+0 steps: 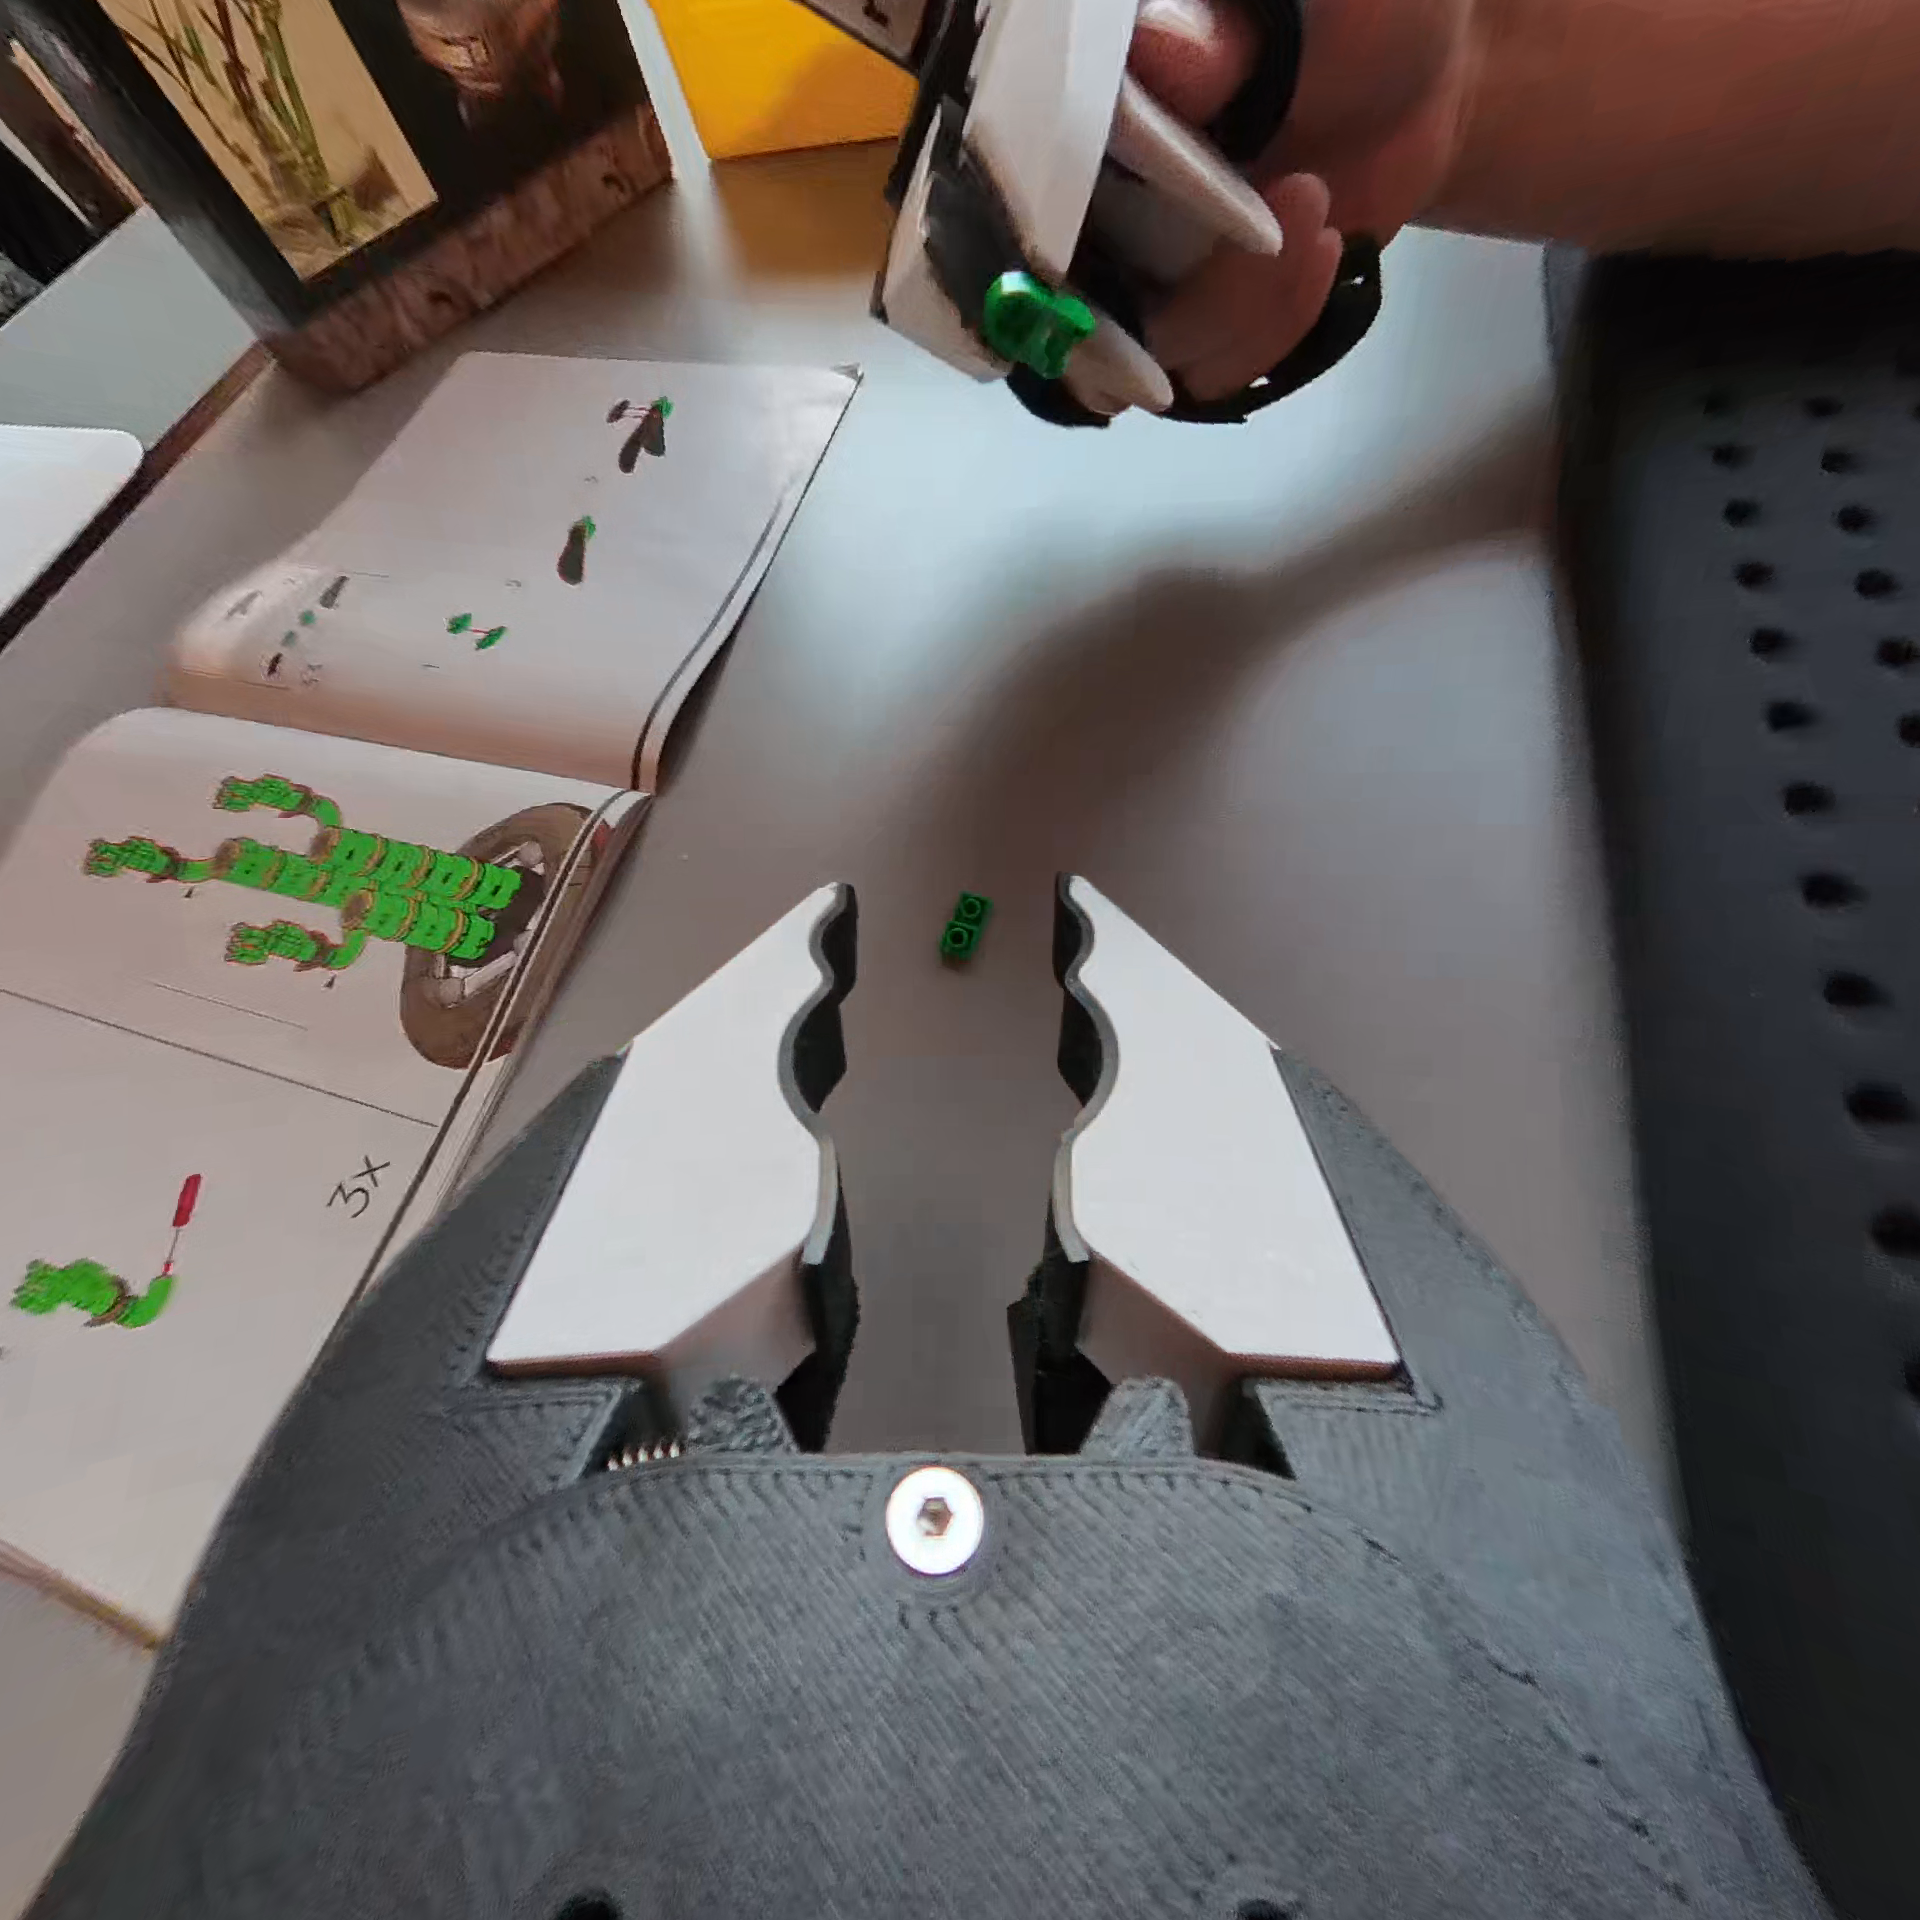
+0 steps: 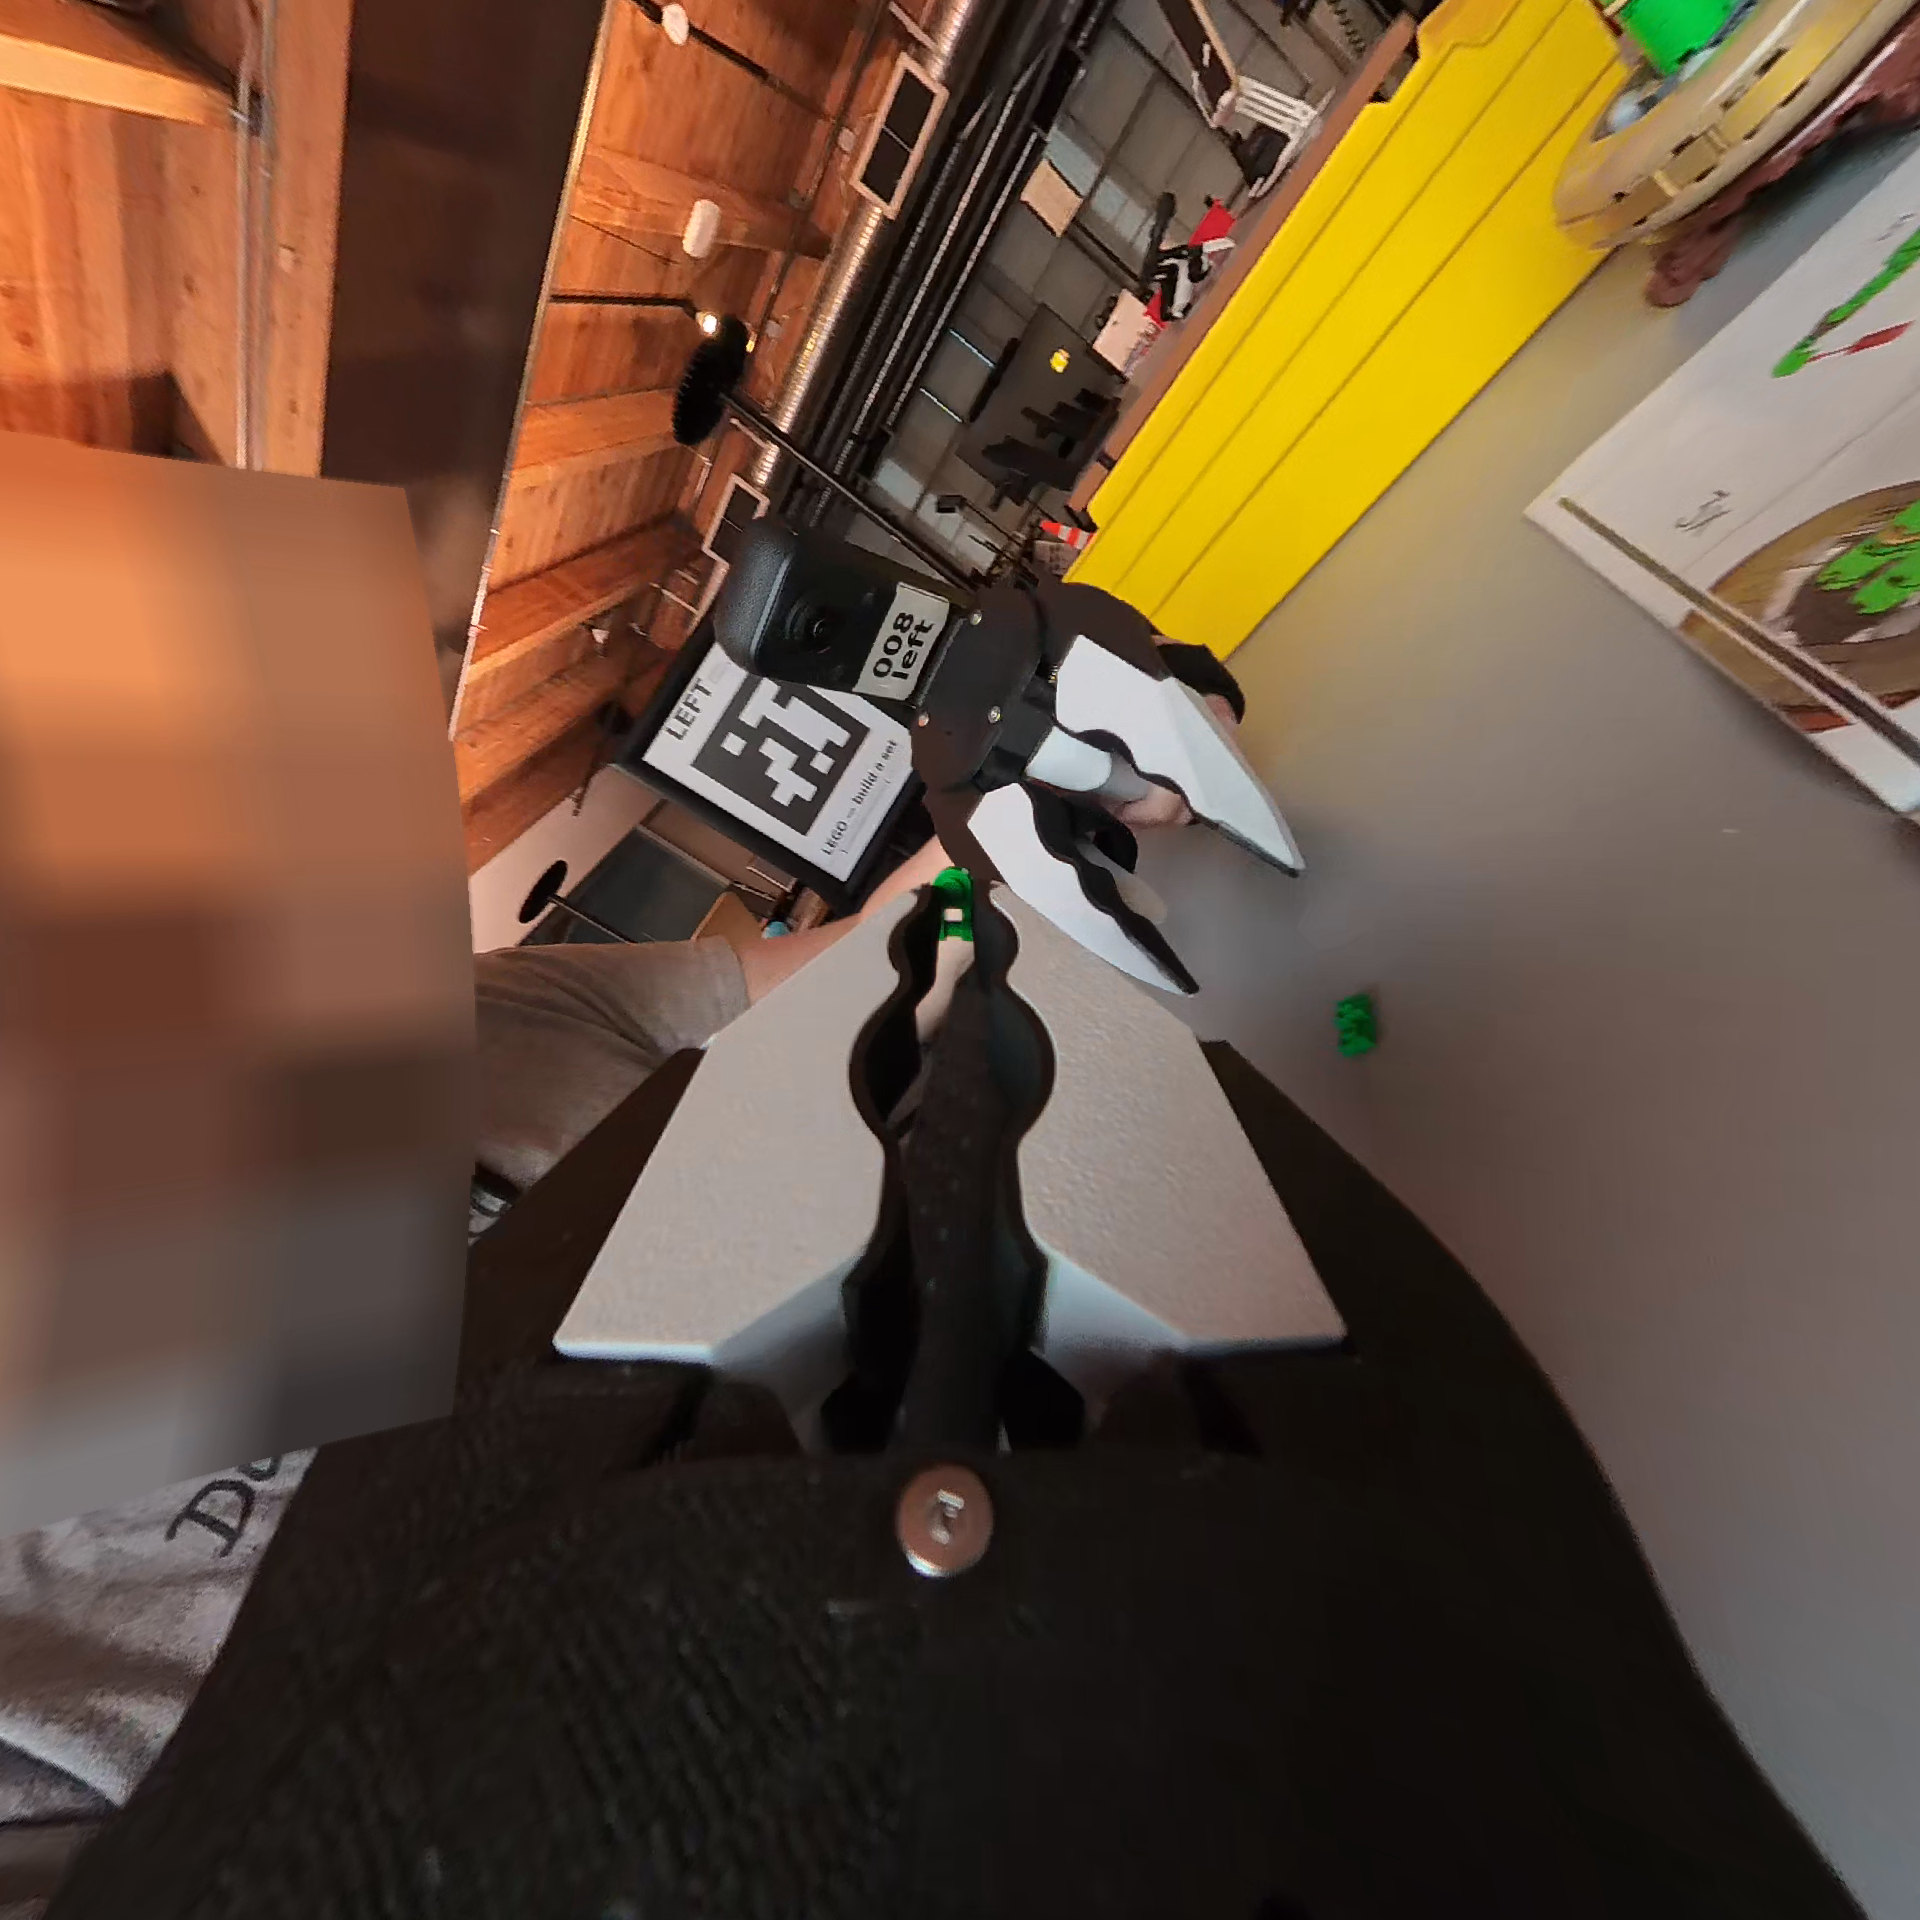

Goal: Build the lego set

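Note:
A small green two-stud brick (image 1: 966,927) lies on the grey table, just beyond and between the tips of my open, empty left gripper (image 1: 954,909). It also shows in the right wrist view (image 2: 1356,1024). My right gripper (image 2: 954,914) is shut on a small green piece (image 2: 952,896) held at its tips, raised above the table. In the left wrist view the right gripper (image 1: 1039,343) hangs at the far top with that green piece (image 1: 1034,322) in its fingers. The left gripper (image 2: 1242,920) shows open in the right wrist view.
An open instruction booklet (image 1: 416,727) with green plant drawings lies left of the brick. A black perforated tray (image 1: 1766,831) lines the right edge. A dark box (image 1: 312,156) and a yellow bin (image 2: 1351,312) stand at the back. A round tan build (image 2: 1683,156) sits far off. Left tips to right tips: about 8 cm. The round tan build (image 2: 1683,156) lies some 25 cm from my left tips, 30 cm from my right tips.

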